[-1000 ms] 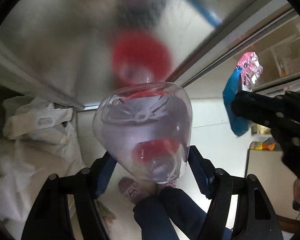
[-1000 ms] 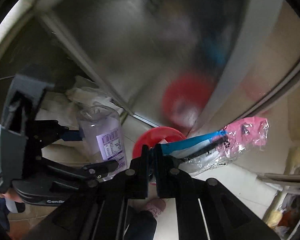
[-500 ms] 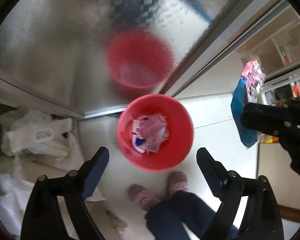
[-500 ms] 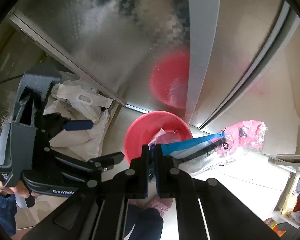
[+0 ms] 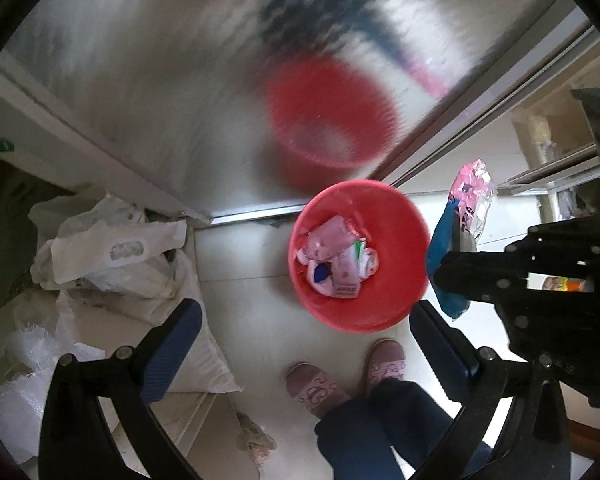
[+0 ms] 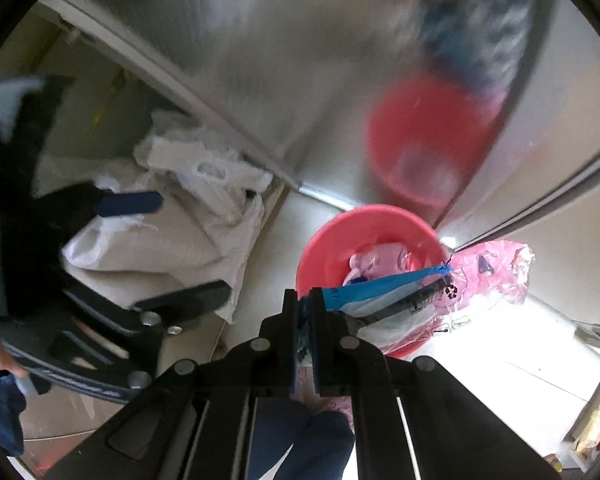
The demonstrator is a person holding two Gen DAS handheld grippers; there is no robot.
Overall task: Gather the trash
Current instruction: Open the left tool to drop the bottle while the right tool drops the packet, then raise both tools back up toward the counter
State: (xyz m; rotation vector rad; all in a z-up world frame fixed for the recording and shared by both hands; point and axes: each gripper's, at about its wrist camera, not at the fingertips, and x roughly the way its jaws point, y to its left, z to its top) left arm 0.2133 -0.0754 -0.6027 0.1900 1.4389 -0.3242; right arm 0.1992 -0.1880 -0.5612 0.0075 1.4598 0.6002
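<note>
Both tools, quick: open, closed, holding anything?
Left tool: jaws opening wide, nothing between them, above the red bin.
Right tool: closed on the blue and pink plastic wrapper.

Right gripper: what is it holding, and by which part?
The right gripper pinches a blue and pink plastic wrapper by its blue end; the pink end hangs free beside the red bucket.
</note>
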